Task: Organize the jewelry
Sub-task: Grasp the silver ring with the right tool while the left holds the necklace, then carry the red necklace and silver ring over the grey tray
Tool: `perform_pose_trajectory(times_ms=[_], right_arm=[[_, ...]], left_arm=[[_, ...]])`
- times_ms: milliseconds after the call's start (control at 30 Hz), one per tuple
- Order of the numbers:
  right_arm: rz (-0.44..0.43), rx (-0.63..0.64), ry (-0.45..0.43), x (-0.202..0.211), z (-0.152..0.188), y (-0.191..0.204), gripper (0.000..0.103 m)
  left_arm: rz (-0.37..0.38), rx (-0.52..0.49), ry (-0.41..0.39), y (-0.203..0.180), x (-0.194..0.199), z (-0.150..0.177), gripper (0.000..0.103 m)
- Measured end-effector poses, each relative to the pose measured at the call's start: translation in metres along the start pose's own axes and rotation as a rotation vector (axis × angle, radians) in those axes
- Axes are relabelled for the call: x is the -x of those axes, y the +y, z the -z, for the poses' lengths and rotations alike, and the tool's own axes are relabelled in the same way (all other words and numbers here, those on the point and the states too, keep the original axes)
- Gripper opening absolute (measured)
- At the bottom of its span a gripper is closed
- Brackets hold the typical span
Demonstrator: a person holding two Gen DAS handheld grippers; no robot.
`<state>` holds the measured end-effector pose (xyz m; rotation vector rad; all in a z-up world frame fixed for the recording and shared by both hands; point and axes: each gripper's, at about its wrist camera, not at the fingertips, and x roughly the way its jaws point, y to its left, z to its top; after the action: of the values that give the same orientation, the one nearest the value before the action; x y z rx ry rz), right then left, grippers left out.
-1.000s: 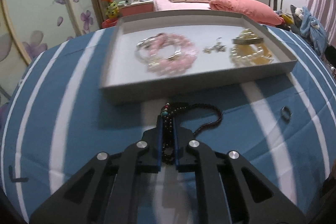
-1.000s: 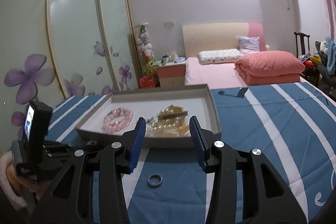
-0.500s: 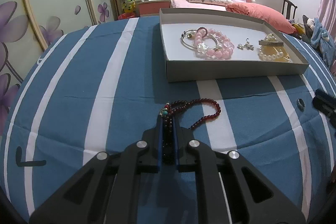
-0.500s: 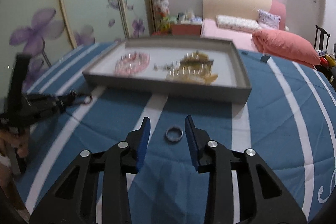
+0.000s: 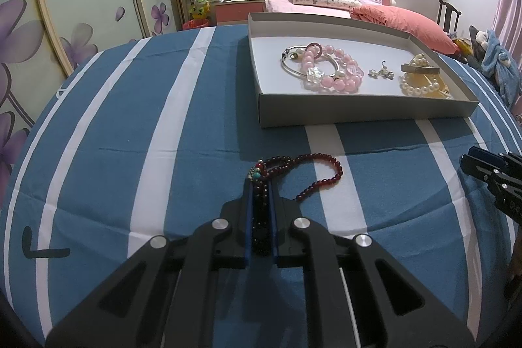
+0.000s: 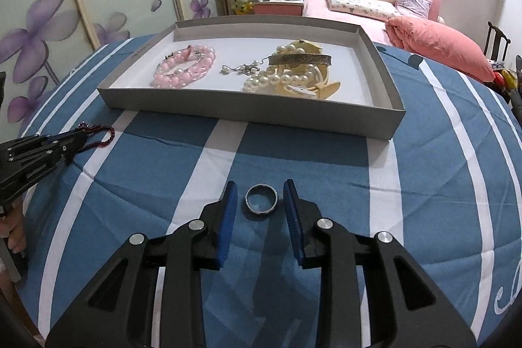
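Most of the jewelry already lies in the tray: a pink bracelet, earrings, pearls and a bangle. Two pieces are still out on the striped bench, so the job looks close to done, not finished.

The left gripper has its jaws clamped on the dark bead string; one end is pinched between the pads and the loop trails out ahead and to the right of the tips onto the cloth. The tray sits well ahead of them.

The right gripper is parted, jaws either side of the ring, which lies flat between the tips with a gap on each side, not yet gripped. Both pieces have yet to go into the tray.
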<state>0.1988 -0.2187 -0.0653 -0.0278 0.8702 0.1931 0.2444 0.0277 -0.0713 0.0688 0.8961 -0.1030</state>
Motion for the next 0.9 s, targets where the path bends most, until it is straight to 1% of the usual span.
perform_pose_trajectory(times_ms=[100,133,167,333,400,633,833,900], right_arm=[[0.006,0.005,0.009,-0.002,-0.001,0.001,0.030],[0.012,0.007,0.009,-0.002,-0.001,0.001,0.025],[0.015,0.007,0.009,-0.002,-0.001,0.001,0.023],[0.013,-0.003,0.006,0.000,-0.001,0.000,0.023],[0.009,-0.017,-0.008,0.003,0.001,-0.002,0.023],[0.016,-0.049,-0.123,0.030,0.001,-0.010,0.023],[0.026,-0.076,-0.233,0.051,-0.003,-0.012,0.023],[0.026,-0.081,-0.271,0.057,-0.005,-0.011,0.023]], left_arm=[[0.000,0.000,0.000,0.000,0.000,0.000,0.010],[0.000,0.000,0.000,0.000,0.000,0.000,0.010],[0.001,0.000,0.000,0.000,0.000,0.000,0.010],[0.001,0.001,0.000,0.000,0.000,0.000,0.010],[0.001,0.000,0.000,0.000,0.000,0.000,0.010],[0.008,0.024,-0.015,0.001,0.005,0.001,0.010],[0.009,0.051,-0.083,0.006,0.026,0.003,0.010],[0.007,0.054,-0.124,0.005,0.037,0.001,0.010]])
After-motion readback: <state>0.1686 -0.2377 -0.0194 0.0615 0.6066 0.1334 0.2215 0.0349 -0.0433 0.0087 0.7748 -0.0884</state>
